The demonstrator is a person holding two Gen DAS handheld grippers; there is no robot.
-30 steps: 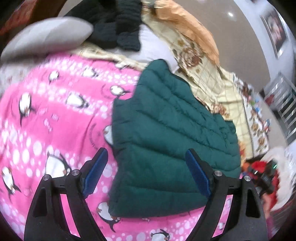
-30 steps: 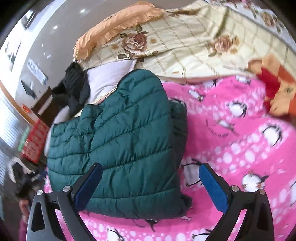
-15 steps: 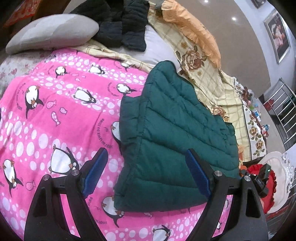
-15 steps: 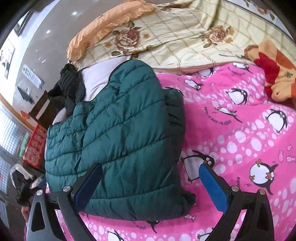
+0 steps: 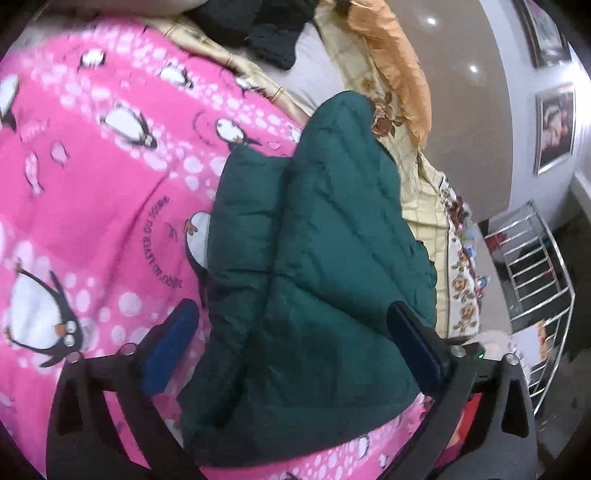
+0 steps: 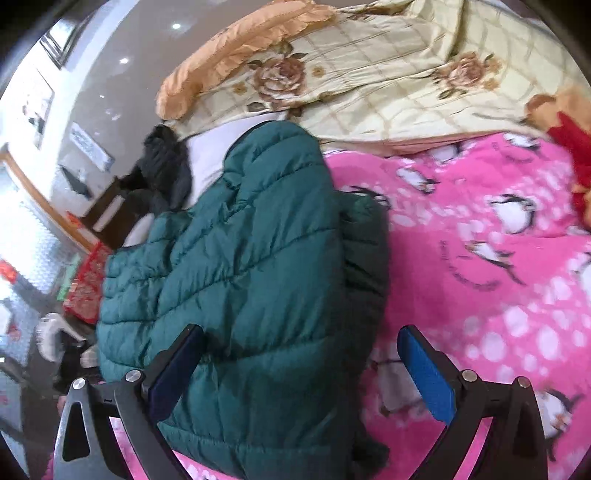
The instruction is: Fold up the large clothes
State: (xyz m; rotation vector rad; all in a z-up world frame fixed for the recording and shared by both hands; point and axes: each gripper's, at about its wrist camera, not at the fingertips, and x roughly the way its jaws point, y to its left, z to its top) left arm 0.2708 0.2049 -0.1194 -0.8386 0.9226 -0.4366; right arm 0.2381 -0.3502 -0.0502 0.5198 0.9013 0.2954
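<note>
A dark green quilted puffer jacket [image 5: 306, 258] lies folded on a pink penguin blanket [image 5: 92, 192]. In the left wrist view my left gripper [image 5: 291, 343] hangs close over the jacket's near edge. Its jaws are opening wide, with the jacket below and between the blue pads [image 5: 168, 350], which do not press on it. The right wrist view shows the same jacket [image 6: 236, 266] from its other side. My right gripper [image 6: 303, 373] stands open above the jacket's near corner, its right pad [image 6: 424, 373] over the pink blanket [image 6: 480, 258].
A cream floral quilt [image 6: 369, 74] with an orange frill lies behind the jacket. Black clothes [image 5: 266, 29] sit on a white pillow at the back. A red and orange cloth [image 6: 569, 147] lies at the right. A metal rack [image 5: 532, 280] stands off the bed.
Both grippers have sunk closer to the jacket, which now fills more of each view. The left gripper's jaws have spread wider and it has rolled a little.
</note>
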